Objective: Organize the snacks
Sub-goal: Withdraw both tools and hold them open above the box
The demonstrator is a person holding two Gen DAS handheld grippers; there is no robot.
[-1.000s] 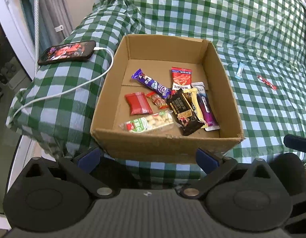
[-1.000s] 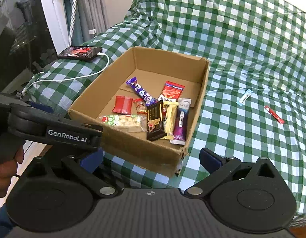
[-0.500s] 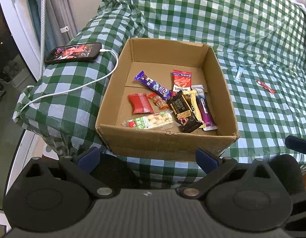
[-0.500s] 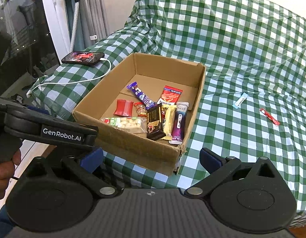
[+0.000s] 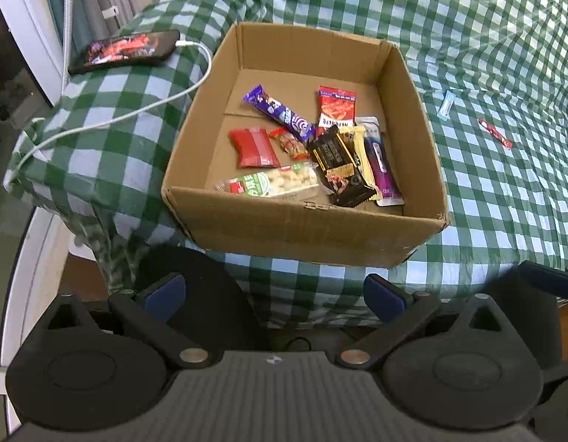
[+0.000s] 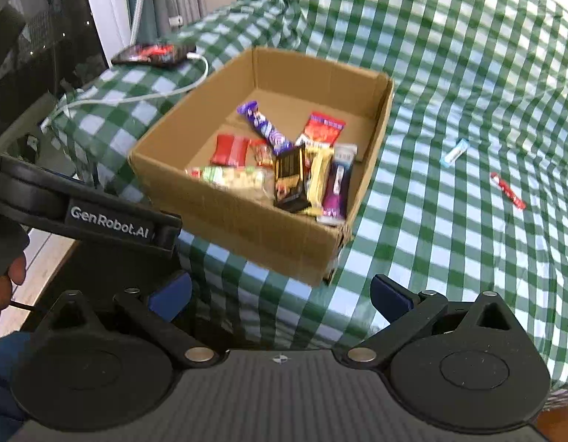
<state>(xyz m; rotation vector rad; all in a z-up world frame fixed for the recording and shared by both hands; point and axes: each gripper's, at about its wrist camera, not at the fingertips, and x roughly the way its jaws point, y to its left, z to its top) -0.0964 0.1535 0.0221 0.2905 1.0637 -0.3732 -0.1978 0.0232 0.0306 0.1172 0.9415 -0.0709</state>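
Now both views sit closer to the cardboard box (image 5: pixel 302 232) of snacks (image 5: pixel 313 147) on the checked bed than a second ago, left tongs (image 5: pixel 274 296) and right tongs (image 6: pixel 280 294) both spread wide and empty, "GenRobot.AI" legible on the left unit (image 6: pixel 110 219).

You see a matt corrugated cardboard box (image 5: pixel 302 228) on soft checked cloth (image 5: pixel 505 191); inside it, glossy plastic snack wrappers (image 5: pixel 335 154); left of the box, a glossy-screened phone (image 5: pixel 125 49).
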